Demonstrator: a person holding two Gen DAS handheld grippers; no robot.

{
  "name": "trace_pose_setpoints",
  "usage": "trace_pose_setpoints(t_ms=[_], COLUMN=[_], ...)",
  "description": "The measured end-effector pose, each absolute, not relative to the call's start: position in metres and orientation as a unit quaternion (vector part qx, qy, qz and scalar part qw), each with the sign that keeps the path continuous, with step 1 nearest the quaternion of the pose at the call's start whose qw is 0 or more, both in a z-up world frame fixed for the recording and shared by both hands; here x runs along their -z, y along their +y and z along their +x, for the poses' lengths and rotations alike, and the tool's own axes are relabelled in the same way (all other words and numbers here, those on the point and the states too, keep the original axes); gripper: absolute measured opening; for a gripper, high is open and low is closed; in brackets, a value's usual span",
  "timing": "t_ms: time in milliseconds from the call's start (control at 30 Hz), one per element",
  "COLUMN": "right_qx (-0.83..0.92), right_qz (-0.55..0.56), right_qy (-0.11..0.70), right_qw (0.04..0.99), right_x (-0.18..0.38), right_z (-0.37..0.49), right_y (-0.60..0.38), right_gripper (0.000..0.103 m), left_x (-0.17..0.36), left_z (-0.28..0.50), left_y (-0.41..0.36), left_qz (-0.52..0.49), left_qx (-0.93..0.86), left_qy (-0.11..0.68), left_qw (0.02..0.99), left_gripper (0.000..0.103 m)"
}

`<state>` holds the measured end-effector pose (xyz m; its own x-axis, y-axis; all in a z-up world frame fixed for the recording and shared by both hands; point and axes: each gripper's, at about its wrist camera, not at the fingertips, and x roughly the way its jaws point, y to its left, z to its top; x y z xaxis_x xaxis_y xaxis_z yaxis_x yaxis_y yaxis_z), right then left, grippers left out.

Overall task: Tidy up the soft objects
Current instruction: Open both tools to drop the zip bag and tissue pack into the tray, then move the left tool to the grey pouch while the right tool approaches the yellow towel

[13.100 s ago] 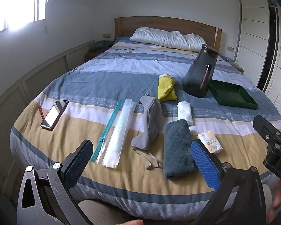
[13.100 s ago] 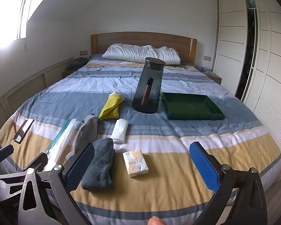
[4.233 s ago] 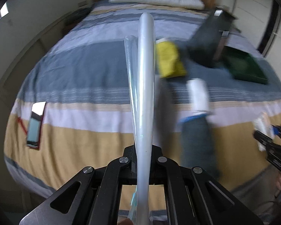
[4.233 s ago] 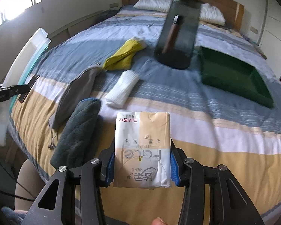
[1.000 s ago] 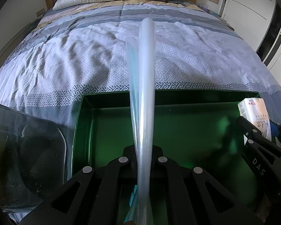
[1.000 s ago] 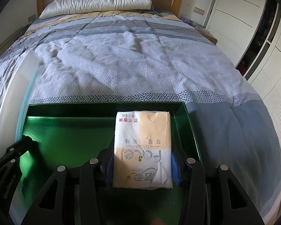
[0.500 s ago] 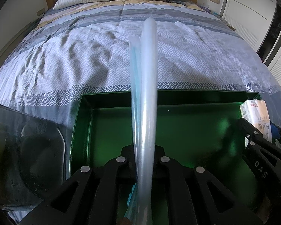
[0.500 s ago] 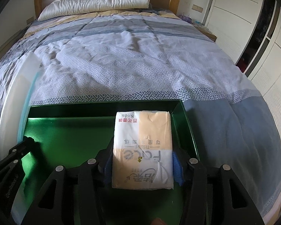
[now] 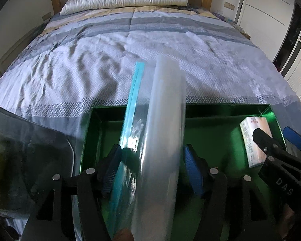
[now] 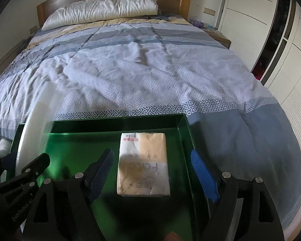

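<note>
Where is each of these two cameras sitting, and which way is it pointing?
Left wrist: rides the left gripper, looking steeply down at the green tray; its opening jaws flank the clear plastic bag; right gripper visible.
Right wrist: rides the right gripper, looking down at the tissue pack lying in the tray between its opening jaws; left gripper visible.
Shared: tray, tissue pack, bag, bed, pillow.

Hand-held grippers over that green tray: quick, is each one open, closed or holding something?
Left hand-held gripper: jaws opening, translucent plastic bag roll between them, pads clear.
Right hand-held gripper: jaws opening, white-and-tan tissue pack released, lying in the tray.
</note>
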<state>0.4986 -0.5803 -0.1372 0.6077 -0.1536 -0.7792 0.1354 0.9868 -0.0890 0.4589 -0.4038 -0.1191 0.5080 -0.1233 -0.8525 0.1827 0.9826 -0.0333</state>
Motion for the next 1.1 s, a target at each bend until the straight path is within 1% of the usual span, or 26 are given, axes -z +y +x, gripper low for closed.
trace_pose_setpoints(t_ms=[367, 433, 567, 600, 633, 800, 1100], right_qx=[0.093, 0.097, 0.104, 0.106, 0.11, 0.119, 0.114], right_qz=[-0.015, -0.019, -0.023, -0.022, -0.022, -0.024, -0.025], right_qy=[0.417, 0.414, 0.408, 0.407, 0.404, 0.396, 0.382], right_qw=[0.904, 0.905, 0.907, 0.907, 0.908, 0.91, 0.917], right_x=[0.108, 0.102, 0.09, 0.087, 0.084, 0.072, 0.046], right_z=[0.469, 0.462, 0.446, 0.442, 0.435, 0.402, 0.337], right_y=[-0.573, -0.57, -0.567, -0.567, -0.566, -0.557, -0.537], right_gripper=[0.08, 0.08, 0.081, 0.081, 0.081, 0.081, 0.081], left_x=[0.089, 0.082, 0.071, 0.07, 0.067, 0.052, 0.001], left_z=[0.438, 0.432, 0.415, 0.412, 0.403, 0.366, 0.297], left_y=[-0.404, -0.402, -0.396, -0.394, -0.391, -0.382, -0.353], left_qz=[0.031, 0.024, 0.0, -0.005, -0.013, -0.026, -0.031], left_qx=[0.096, 0.101, 0.107, 0.107, 0.108, 0.121, 0.152], left_qy=[0.455, 0.452, 0.45, 0.452, 0.452, 0.443, 0.408], left_qw=[0.885, 0.886, 0.887, 0.886, 0.885, 0.888, 0.9], left_gripper=[0.059, 0.061, 0.061, 0.063, 0.065, 0.065, 0.065])
